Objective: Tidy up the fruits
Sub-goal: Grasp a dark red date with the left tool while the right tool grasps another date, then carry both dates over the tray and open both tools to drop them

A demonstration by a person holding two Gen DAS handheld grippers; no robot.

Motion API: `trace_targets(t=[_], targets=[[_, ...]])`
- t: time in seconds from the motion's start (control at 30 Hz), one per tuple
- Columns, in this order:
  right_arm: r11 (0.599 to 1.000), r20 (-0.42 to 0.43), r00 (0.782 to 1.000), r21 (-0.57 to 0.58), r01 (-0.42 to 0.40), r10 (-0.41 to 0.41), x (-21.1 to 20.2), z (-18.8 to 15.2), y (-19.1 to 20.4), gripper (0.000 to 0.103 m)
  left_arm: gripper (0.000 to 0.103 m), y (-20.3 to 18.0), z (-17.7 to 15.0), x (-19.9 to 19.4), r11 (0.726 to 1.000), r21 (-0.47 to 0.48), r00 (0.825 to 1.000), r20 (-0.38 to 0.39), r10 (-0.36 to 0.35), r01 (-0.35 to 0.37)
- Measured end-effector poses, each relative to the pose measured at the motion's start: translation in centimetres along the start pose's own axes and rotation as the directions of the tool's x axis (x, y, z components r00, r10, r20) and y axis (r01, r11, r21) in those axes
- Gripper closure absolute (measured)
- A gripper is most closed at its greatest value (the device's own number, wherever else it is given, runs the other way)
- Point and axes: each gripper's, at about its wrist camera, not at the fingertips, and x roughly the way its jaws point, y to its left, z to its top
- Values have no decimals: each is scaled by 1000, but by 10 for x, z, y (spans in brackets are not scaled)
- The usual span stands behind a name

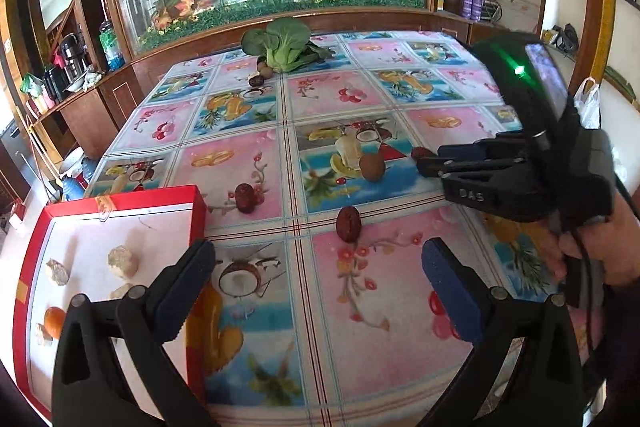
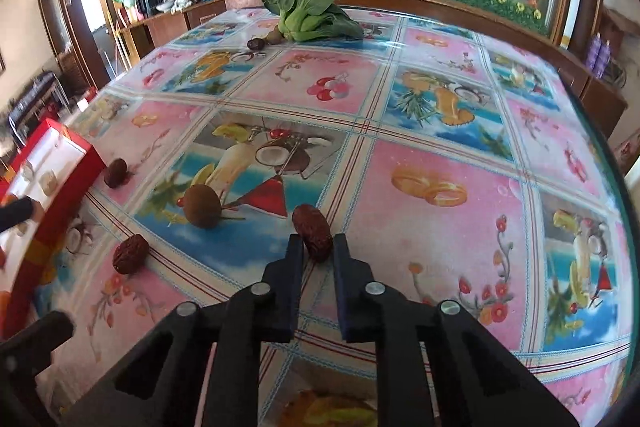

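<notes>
**Right wrist view: a date between the jaws, left jaws spread wide**

Right wrist view: the right gripper (image 2: 318,247) is seen low over the tabletop (image 2: 420,163), its jaws narrowed around a wrinkled red date (image 2: 312,231) that lies between the two fingertips. Whether the pads actually press the date cannot be told. A round brown fruit (image 2: 202,206) is seen to the left of it, a second date (image 2: 130,254) nearer the left edge, and a third date (image 2: 115,172) just beside the red box (image 2: 60,195).

In the left wrist view, the left gripper (image 1: 318,281) is held with its jaws wide apart and nothing between them, above the patterned cloth. The open red box (image 1: 120,201) is seen at the left, with pale fruit pieces (image 1: 123,260) and a small orange fruit (image 1: 54,321) lying on its white floor. At the far end of the tabletop, a green leafy vegetable (image 1: 282,45) is seen with a few small fruits (image 1: 260,73) just beside it.
</notes>
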Motion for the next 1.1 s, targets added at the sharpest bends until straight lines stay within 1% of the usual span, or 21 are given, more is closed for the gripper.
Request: trace_targets(t=[0.03, 0.07, 0.1, 0.13, 0.23, 0.27, 0.3, 0.37, 0.43, 0.5, 0.53, 0.63, 0.7, 0.73, 0.87, 0.9, 0.97, 1.03, 1.1], targets=[[1000, -2, 1000, 25, -18, 18, -1, 0, -5, 91, 1, -2, 1, 5, 1000, 5, 1000, -10, 3, -2], [998, -2, 1000, 46, -30, 31, -2, 0, -8, 91, 3, -3, 2, 10, 1000, 5, 1000, -20, 5, -5], [998, 0, 999, 57, -33, 33, -3, 0, -10, 91, 8, -4, 3, 14, 1000, 3, 1000, -28, 6, -6], [997, 6, 999, 68, -37, 36, -5, 0, -11, 91, 10, -6, 5, 19, 1000, 1, 999, -37, 3, -3], [990, 43, 995, 105, -90, 86, -15, 1, -14, 91, 13, -8, 9, 31, 1000, -7, 998, -54, 12, -12], [989, 57, 994, 108, -104, 98, -18, 2, -14, 91, 20, -8, 10, 35, 1000, -9, 998, -59, 8, -8], [988, 73, 992, 109, -111, 103, -22, 2, -13, 91, 28, -8, 11, 38, 1000, -11, 998, -70, 4, -4], [986, 98, 989, 117, -120, 109, -26, 3, -12, 91, 36, -8, 11, 46, 1000, -13, 996, -90, 3, -4], [983, 116, 987, 134, -128, 113, -29, 4, -15, 91, 37, -7, 10, 52, 1000, -21, 994, -107, 2, -4], [982, 132, 986, 143, -123, 104, -31, 5, -16, 91, 47, -8, 9, 56, 1000, -26, 993, -121, -15, 12], [981, 134, 985, 149, -127, 108, -31, 6, -18, 91, 49, -9, 8, 58, 999, -26, 992, -126, -24, 21], [979, 137, 984, 153, -133, 112, -32, 6, -18, 91, 51, -11, 8, 63, 999, -35, 990, -139, -35, 30], [980, 139, 984, 146, -133, 113, -32, 6, -16, 91, 64, -11, 9, 64, 998, -42, 990, -136, -46, 41], [980, 142, 983, 145, -136, 115, -32, 6, -16, 91, 66, -11, 9, 64, 998, -45, 990, -135, -48, 42], [980, 164, 980, 143, -139, 115, -36, 6, -16, 91, 70, -10, 11, 66, 997, -51, 990, -130, -61, 54], [980, 174, 978, 141, -140, 114, -38, 6, -17, 91, 75, -10, 10, 66, 997, -51, 990, -128, -65, 58], [982, 194, 975, 133, -135, 108, -41, 6, -16, 91, 82, -11, 10, 66, 997, -45, 990, -123, -68, 63], [982, 207, 972, 127, -138, 110, -43, 6, -15, 91, 82, -10, 10, 66, 996, -51, 990, -121, -73, 67], [987, 225, 970, 107, -123, 97, -45, 6, -13, 91, 82, -10, 10, 65, 996, -58, 990, -119, -81, 74]])
